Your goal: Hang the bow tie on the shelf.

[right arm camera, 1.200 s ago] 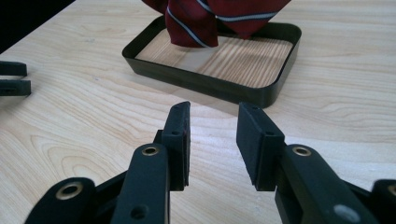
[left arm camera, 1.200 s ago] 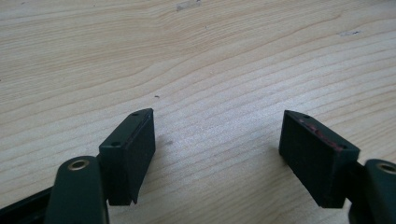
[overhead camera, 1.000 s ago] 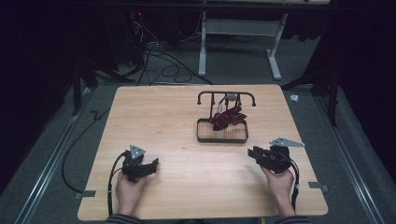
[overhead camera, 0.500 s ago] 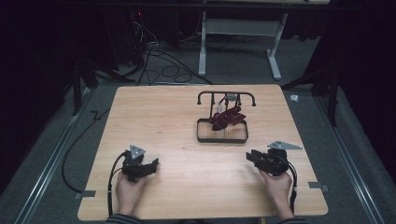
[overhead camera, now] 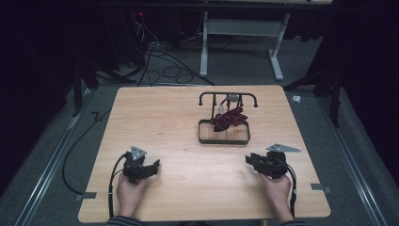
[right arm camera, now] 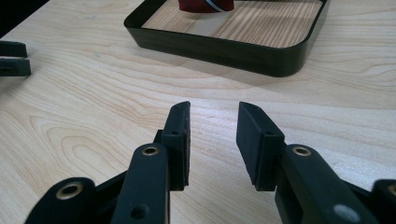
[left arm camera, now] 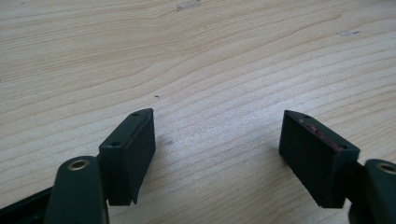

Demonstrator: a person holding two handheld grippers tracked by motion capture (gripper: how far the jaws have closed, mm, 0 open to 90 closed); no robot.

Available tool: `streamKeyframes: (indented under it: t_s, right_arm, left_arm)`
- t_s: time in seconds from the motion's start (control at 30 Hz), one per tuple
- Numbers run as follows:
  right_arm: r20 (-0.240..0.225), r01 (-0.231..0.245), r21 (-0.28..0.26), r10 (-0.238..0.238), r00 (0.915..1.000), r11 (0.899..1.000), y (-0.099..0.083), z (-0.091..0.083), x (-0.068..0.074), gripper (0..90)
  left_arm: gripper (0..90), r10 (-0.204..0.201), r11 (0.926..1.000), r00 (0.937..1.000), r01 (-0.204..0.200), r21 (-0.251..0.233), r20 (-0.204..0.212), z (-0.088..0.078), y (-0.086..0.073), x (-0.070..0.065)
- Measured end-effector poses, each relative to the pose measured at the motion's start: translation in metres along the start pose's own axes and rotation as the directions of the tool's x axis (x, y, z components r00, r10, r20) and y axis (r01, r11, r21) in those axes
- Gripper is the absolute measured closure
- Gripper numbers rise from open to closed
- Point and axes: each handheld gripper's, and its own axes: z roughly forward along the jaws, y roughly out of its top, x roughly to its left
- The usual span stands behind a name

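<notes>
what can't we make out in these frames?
- Dark red item in the tray: too small in the high view to identify; in the right gripper view the top edge cuts it off.
- Rack behind the tray: what hangs on it is too small, high view.
- Floor around the table: too dark, high view.
- Left hand-held gripper: tray out of frame in its own view.

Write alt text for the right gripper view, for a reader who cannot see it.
The right gripper has its two black jaws apart with nothing between them, low over a light wooden table. Ahead sits a shallow black tray with a wooden floor, holding a dark red item cut off by the top edge.
</notes>
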Motion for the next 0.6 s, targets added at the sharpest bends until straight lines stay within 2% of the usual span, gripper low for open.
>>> streamKeyframes:
  t_s: [0.37,0.6]
  right_arm:
    - [-0.003,-0.006,0.014,0.006,1.0,1.0,-0.003,0.005,0.002,66.8]
    - [0.0,0.007,0.025,-0.007,1.0,1.0,-0.007,0.011,0.003,66.8]
  left_arm:
    - [27.5,0.0,1.0,1.0,0.0,0.0,0.001,0.0,0.0,0.0]
    - [27.5,0.0,1.0,1.0,0.0,0.002,0.001,0.0,0.0,0.0]
